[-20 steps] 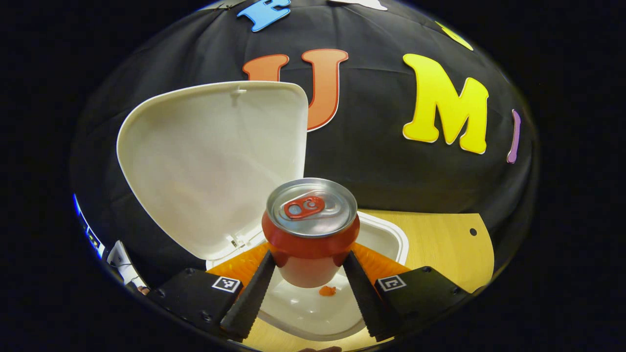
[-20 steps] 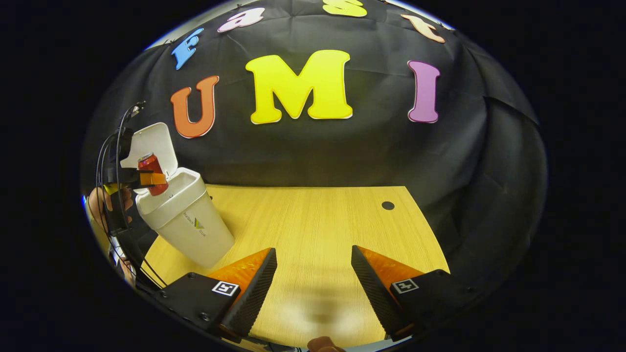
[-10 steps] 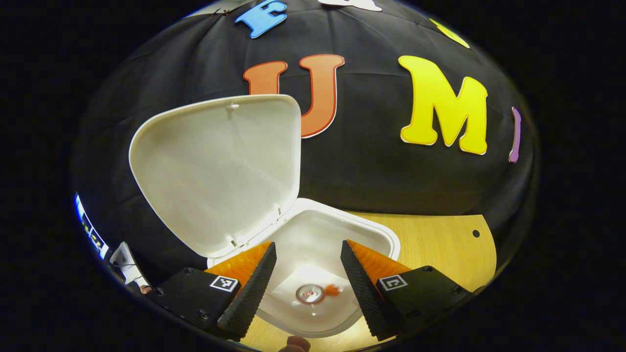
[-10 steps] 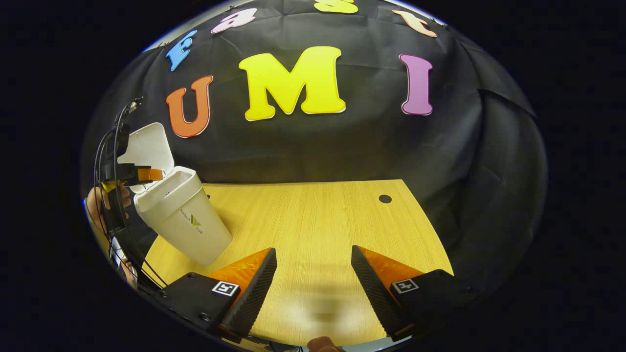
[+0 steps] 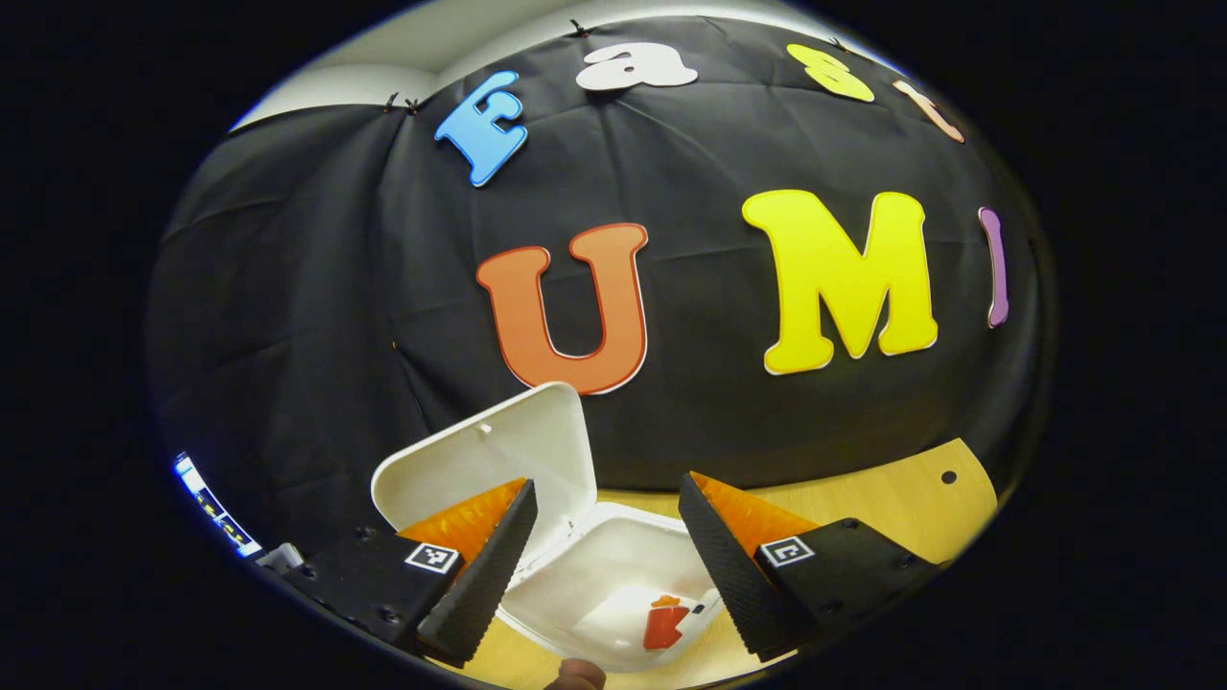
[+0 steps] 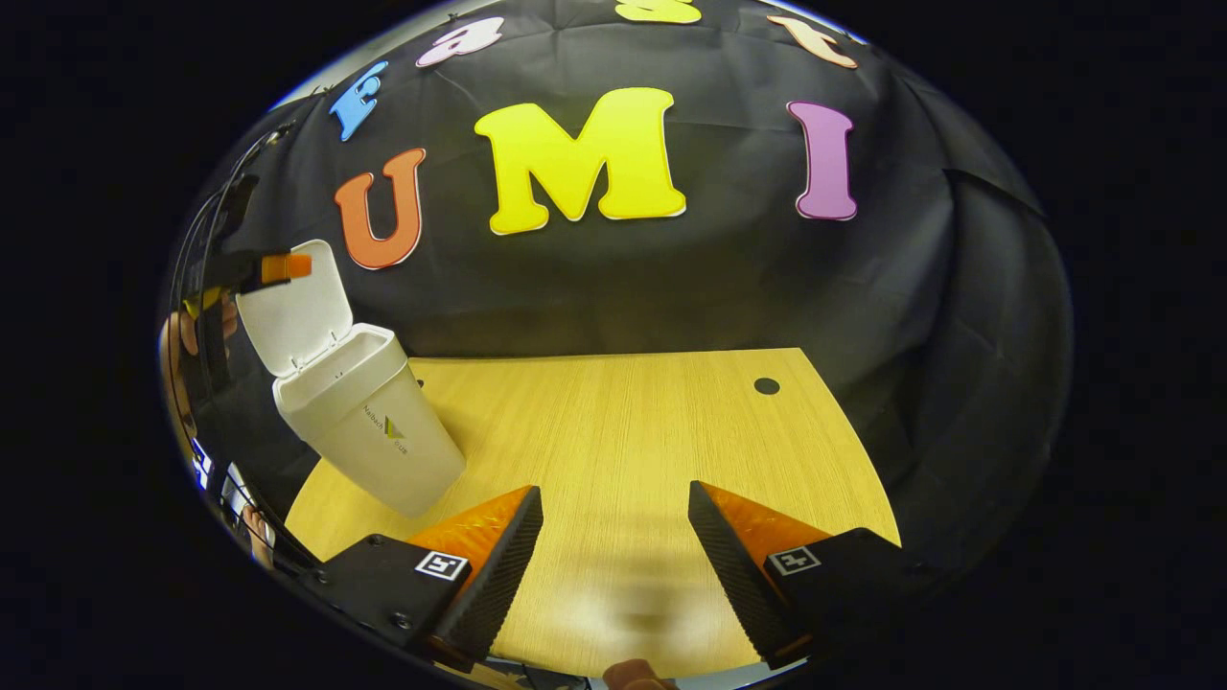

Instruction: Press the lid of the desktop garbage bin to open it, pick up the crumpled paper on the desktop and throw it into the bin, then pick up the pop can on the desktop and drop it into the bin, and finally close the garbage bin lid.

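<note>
Left gripper (image 5: 604, 546) spread wide, empty, above the open bin (image 5: 613, 585) with the can (image 5: 664, 625) inside; right gripper (image 6: 613, 556) spread over the table (image 6: 613, 422), bin at ten o'clock.

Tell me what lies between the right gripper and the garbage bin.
Only bare wooden desktop lies between the right gripper and the white garbage bin, as the right gripper view shows.

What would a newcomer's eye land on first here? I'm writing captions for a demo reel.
Probably the white bin at the wooden table's left end, its lid flipped up. In the left gripper view, the red pop can lies at its bottom, between the open left gripper's fingers. The right gripper hovers open over bare table.
</note>
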### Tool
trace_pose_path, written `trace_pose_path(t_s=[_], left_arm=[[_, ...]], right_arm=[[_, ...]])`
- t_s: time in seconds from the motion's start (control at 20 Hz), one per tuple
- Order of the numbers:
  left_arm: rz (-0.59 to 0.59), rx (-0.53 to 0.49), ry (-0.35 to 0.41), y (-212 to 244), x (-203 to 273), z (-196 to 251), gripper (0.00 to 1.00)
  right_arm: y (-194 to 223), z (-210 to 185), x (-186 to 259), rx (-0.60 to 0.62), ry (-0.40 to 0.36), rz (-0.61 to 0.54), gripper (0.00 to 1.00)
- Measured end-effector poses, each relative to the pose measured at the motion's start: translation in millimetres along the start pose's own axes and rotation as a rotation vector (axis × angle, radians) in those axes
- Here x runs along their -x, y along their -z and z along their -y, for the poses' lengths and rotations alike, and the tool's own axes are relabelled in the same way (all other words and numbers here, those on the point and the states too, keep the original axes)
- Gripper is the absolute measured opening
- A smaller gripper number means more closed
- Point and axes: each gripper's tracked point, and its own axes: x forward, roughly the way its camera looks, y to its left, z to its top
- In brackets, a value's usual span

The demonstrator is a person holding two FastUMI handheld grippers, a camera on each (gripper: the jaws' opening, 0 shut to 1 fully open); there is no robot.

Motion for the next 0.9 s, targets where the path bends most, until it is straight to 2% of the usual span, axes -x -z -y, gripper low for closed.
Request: trace_pose_path(t_s=[0.25, 0.45, 0.55, 0.7, 0.9], left_arm=[[0.054, 0.051, -0.072, -51.5, -4.0, -28.4, 0.98], [0.022, 0.130, -0.082, -73.3, -16.2, -48.6, 0.98], [0.021, 0.134, -0.119, -81.0, -28.6, -65.0, 0.98], [-0.021, 0.169, -0.167, -77.4, -49.5, -84.4, 0.98], [-0.083, 0.282, -0.232, -53.3, -75.2, -109.1, 0.98]], right_arm=[[1.7, 0.9, -1.9, 0.002, -0.013, -0.013, 0.97], [-4.6, -4.9, -7.3, -0.001, -0.030, -0.014, 0.97], [-6.3, -9.6, -8.6, -0.007, -0.043, -0.016, 0.97], [-5.9, -19.1, -16.5, -0.002, -0.062, -0.024, 0.97], [-5.3, -25.2, -24.8, 0.018, -0.072, -0.042, 0.97]])
